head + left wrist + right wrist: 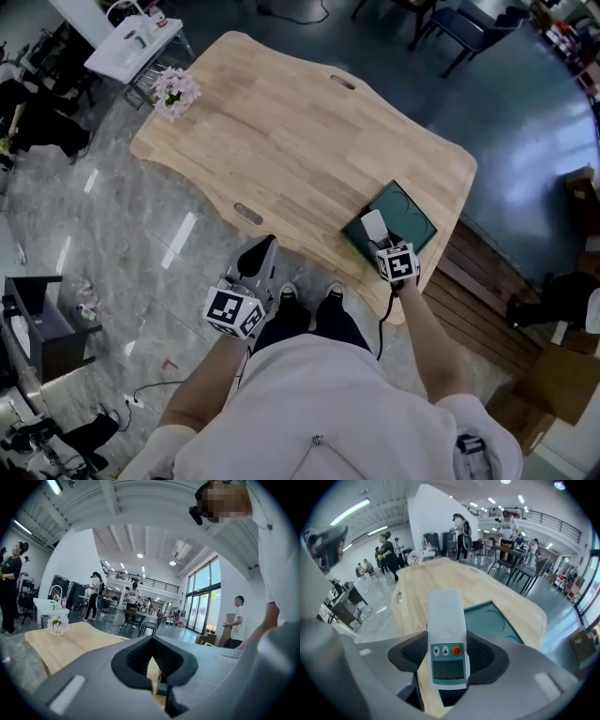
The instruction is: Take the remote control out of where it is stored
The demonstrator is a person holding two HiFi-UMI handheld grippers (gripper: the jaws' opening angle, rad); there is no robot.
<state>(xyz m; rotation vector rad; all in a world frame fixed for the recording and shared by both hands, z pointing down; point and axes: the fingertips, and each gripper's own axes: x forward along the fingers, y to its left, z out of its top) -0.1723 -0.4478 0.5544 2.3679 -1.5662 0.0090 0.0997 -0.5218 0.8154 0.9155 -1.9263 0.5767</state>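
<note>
White remote control (446, 639), orange button (456, 650), grasped by right gripper (448, 660), left gripper (155, 670) jaws together

Head view steeply down — all share table (281, 141).

Surface: light wooden table (300, 141), wavy-edged, with slot cutouts. Directly on it: small vase of pale pink flowers (174, 91) at far left corner, dark green square tray (418, 223) near right edge.
</note>
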